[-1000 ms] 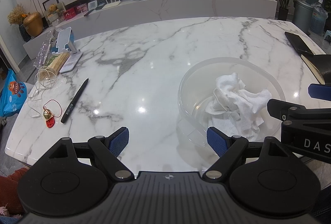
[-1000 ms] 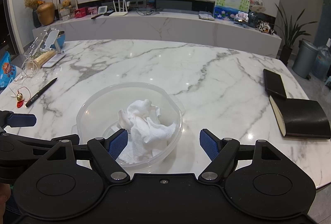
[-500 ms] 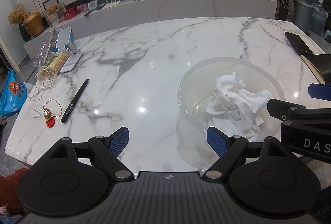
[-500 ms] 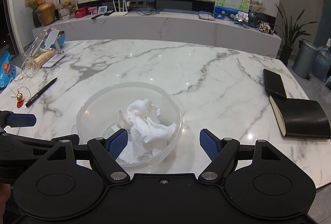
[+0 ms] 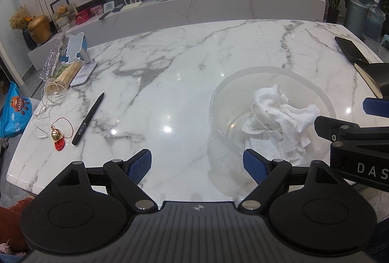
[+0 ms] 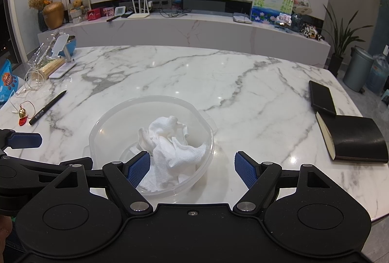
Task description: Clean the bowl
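A clear plastic bowl (image 5: 220, 97) stands on the white marble table near its front edge; it also shows in the right wrist view (image 6: 109, 117). A crumpled white cloth (image 5: 279, 122) lies inside it, seen too in the right wrist view (image 6: 172, 141). My left gripper (image 5: 197, 167) is open and empty, just left of and in front of the bowl. My right gripper (image 6: 192, 165) is open and empty, at the bowl's near right rim, above the table. Each gripper shows at the edge of the other's view.
A black pen (image 5: 88, 118), a gold bell on a red cord (image 5: 57, 135), earphones (image 5: 46, 105) and a phone stand (image 5: 77, 54) lie at the left. A black notebook (image 6: 352, 139) and a black phone (image 6: 322, 97) lie at the right.
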The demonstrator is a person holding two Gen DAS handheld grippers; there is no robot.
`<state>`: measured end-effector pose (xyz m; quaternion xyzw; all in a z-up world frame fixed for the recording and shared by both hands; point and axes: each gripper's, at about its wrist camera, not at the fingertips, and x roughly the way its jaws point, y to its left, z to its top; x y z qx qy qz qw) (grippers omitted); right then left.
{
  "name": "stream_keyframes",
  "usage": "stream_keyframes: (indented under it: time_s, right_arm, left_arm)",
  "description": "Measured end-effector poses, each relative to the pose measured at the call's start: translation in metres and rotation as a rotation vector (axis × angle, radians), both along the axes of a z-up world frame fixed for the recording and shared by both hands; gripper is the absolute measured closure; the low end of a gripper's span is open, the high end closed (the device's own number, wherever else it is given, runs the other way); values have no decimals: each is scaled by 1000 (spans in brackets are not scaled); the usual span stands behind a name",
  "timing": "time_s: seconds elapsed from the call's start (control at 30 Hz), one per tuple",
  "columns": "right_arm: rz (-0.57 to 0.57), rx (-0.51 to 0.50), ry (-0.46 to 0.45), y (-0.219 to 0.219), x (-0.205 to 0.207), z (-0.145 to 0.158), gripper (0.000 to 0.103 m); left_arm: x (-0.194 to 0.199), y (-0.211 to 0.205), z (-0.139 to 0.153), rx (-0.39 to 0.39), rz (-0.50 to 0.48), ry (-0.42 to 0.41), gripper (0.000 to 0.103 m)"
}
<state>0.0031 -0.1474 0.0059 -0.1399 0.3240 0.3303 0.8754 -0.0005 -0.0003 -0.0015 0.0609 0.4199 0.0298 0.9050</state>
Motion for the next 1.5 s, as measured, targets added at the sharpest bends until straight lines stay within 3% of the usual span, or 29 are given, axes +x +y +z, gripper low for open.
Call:
stream_keyframes:
  time_s: [0.57,0.93,1.07,1.3,1.5]
  right_arm:
    - [32,-18,-2,1,1,1,29]
    - [117,-56,5,7,13,12,29]
    - [145,-72,55,10,26,14,29]
    - [196,-113,64,27,44,24,29]
    - [249,-150,123,47,63,24,29]
  left_arm:
    - [2,0,2,-3,-28,22,23]
    - [9,9,0,-43,-135,87,22]
    - [22,11,-1,-108,-165,121,21]
    - [42,9,8,-213,-213,151,20]
    - [57,10,-5,-219,-232,177,19]
